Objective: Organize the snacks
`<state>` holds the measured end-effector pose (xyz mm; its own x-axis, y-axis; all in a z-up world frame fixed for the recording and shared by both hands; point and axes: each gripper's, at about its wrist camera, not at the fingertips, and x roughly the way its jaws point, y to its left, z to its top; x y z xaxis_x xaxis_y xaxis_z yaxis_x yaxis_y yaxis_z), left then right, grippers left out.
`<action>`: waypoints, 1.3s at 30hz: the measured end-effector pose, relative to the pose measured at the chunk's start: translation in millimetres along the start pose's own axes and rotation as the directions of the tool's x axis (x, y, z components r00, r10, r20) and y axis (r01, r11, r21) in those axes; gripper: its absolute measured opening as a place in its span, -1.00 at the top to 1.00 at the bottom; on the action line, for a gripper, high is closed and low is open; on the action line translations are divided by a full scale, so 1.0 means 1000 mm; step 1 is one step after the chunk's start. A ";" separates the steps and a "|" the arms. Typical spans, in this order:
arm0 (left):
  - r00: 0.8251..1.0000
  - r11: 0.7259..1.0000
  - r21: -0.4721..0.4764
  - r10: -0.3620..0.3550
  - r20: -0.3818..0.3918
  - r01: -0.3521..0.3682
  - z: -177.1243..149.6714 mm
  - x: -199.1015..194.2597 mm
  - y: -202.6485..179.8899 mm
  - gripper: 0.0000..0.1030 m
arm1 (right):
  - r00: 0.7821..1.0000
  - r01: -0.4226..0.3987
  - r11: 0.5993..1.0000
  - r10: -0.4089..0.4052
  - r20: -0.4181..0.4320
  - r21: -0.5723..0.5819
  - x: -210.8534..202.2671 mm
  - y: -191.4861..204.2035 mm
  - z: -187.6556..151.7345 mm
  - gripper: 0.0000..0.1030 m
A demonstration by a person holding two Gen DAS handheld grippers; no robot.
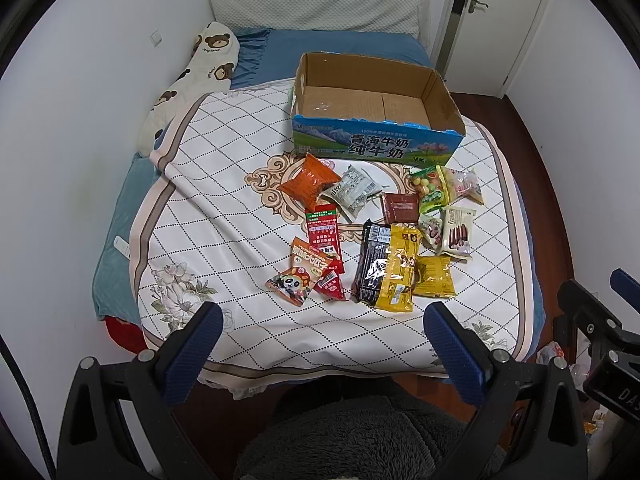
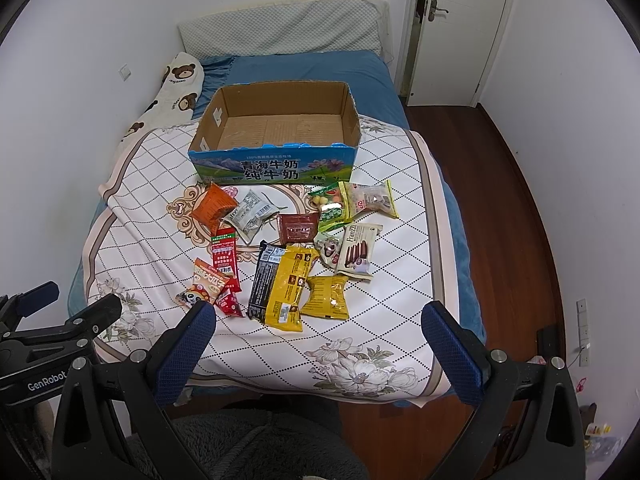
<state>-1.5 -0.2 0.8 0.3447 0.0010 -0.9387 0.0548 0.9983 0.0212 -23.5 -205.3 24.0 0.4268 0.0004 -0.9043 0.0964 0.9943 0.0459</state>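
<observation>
An open, empty cardboard milk box [image 1: 372, 136] [image 2: 276, 168] stands on the bed beyond several snack packets. Among them are an orange bag [image 1: 308, 182] [image 2: 212, 206], a long yellow pack [image 1: 400, 268] [image 2: 290, 284], a black pack [image 1: 372, 260] [image 2: 264, 276], a red packet [image 1: 324, 232] [image 2: 225, 258] and a white wafer pack [image 1: 458, 232] [image 2: 358, 252]. My left gripper [image 1: 324, 320] is open and empty at the bed's near edge. My right gripper [image 2: 320, 320] is open and empty, also short of the snacks.
A white checked quilt [image 1: 224, 216] [image 2: 152, 208] covers the blue bed. A bear-print pillow [image 1: 200, 68] [image 2: 176, 80] lies along the left wall. Wood floor [image 2: 492, 200] and a white door [image 2: 456, 28] lie to the right. The other gripper shows at each view's side [image 1: 600, 320] [image 2: 48, 328].
</observation>
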 end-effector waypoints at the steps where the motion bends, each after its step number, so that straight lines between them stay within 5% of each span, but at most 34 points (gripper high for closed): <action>1: 1.000 1.000 0.000 -0.001 0.000 0.001 0.000 0.000 0.000 -1.00 | 1.000 0.000 1.000 0.000 0.000 0.000 0.000 0.000 0.000 -1.00; 39: 1.000 1.000 -0.001 -0.004 -0.002 0.004 0.003 -0.002 -0.003 -1.00 | 1.000 -0.026 1.000 0.026 -0.012 0.007 -0.001 0.004 -0.008 -1.00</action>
<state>0.2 -3.7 3.8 0.3424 -0.0028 -0.9396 0.0555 0.9983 0.0172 -30.2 -201.0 21.5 0.4186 0.0272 -0.9077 0.0922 0.9931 0.0723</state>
